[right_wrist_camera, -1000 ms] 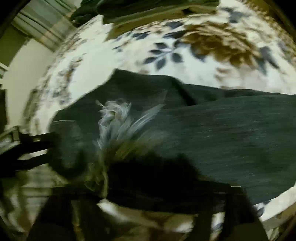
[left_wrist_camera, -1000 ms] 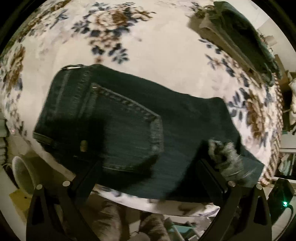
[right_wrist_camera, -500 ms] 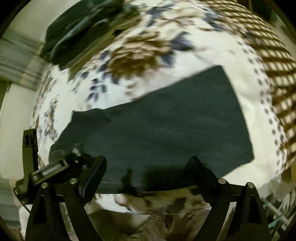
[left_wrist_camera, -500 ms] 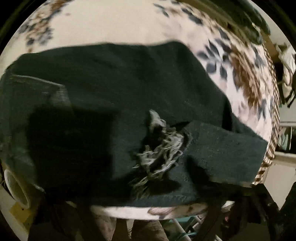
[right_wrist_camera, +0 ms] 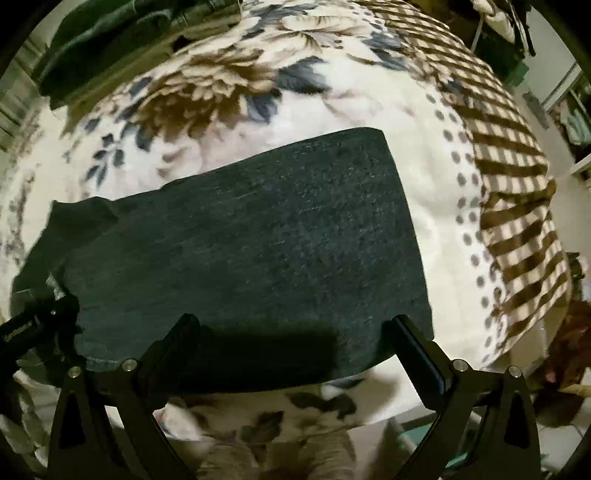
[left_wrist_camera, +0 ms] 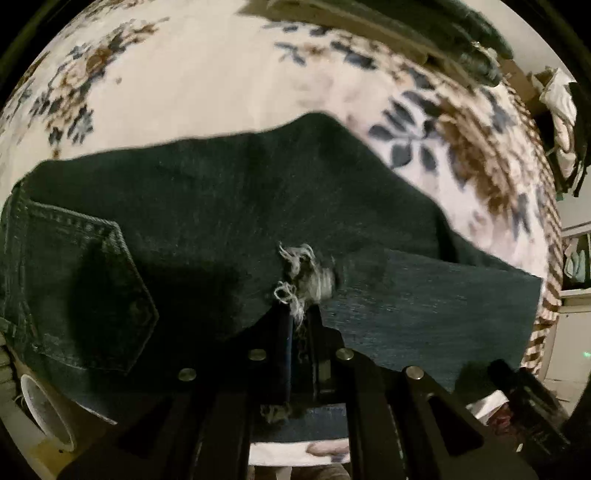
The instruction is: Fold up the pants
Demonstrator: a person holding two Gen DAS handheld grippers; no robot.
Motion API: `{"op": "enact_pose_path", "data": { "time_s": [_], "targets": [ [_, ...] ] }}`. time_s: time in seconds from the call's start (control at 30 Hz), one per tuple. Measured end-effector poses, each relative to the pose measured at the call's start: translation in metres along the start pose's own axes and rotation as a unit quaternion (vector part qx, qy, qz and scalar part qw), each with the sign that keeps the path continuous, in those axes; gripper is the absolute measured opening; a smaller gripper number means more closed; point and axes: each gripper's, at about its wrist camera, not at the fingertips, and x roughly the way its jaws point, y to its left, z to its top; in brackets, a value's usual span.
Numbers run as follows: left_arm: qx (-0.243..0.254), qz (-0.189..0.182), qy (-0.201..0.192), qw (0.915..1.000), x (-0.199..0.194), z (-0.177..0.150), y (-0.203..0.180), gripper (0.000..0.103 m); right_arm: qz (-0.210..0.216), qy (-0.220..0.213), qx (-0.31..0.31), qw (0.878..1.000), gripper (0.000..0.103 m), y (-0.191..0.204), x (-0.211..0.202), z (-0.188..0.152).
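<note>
Dark denim pants [left_wrist_camera: 229, 206] lie folded on a floral blanket [left_wrist_camera: 177, 92]. The back pocket [left_wrist_camera: 92, 280] is at the left and a frayed rip [left_wrist_camera: 306, 273] is near the middle. My left gripper [left_wrist_camera: 299, 317] is shut on the near edge of the pants at the frayed rip. In the right wrist view the folded leg [right_wrist_camera: 258, 236] lies flat. My right gripper [right_wrist_camera: 291, 325] is open and empty at its near edge, its jaws wide apart. The left gripper also shows there, at the far left [right_wrist_camera: 33, 325].
A pile of dark folded clothes [left_wrist_camera: 424, 33] lies at the back of the bed; it also shows in the right wrist view [right_wrist_camera: 110, 40]. A brown checked blanket border [right_wrist_camera: 517, 177] hangs at the right. A white roll [left_wrist_camera: 44, 413] sits below the bed's left edge.
My left gripper has closed on the pants at the frayed rip. My right gripper has let go of the cloth and opened, and now sits at the near edge of the flat leg.
</note>
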Motion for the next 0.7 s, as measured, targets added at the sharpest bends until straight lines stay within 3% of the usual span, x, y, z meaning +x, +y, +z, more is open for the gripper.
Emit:
{"op": "enact_pose_path", "data": {
  "time_s": [0.17,0.23,0.27,0.3,0.43,0.53,0.63,0.7],
  "targets": [
    [-0.053,-0.03,0.006,0.9982,0.002,0.003,0.008,0.01,0.002,0.012,0.004,1.0,0.103,0.003,0.01,0.013],
    [-0.076,-0.061,-0.002,0.9952,-0.007,0.001,0.015,0.034,0.016,0.014,0.004,1.0,0.103,0.004,0.01,0.017],
    [-0.09,-0.081,-0.014,0.9925,-0.015,-0.002,0.02,0.058,0.024,0.016,0.003,1.0,0.103,0.004,0.009,0.018],
    [-0.104,-0.103,-0.025,0.9889,-0.022,-0.004,0.025,0.071,0.039,0.02,0.001,0.999,0.103,0.005,0.008,0.018],
    [-0.174,-0.142,-0.047,0.9733,-0.05,-0.015,0.051,0.072,0.067,0.039,-0.023,0.997,0.103,0.02,0.0,0.023],
    [-0.257,-0.152,-0.084,0.9509,-0.08,-0.035,0.096,0.072,0.078,0.035,-0.05,0.995,0.103,0.036,-0.015,0.027],
    [-0.36,-0.149,-0.133,0.9115,-0.099,-0.065,0.159,0.072,0.09,0.029,-0.076,0.993,0.103,0.059,-0.023,0.034],
    [-0.428,-0.142,-0.158,0.8785,-0.099,-0.087,0.203,0.072,0.096,0.032,-0.09,0.991,0.103,0.076,-0.022,0.038]
  ]
}}
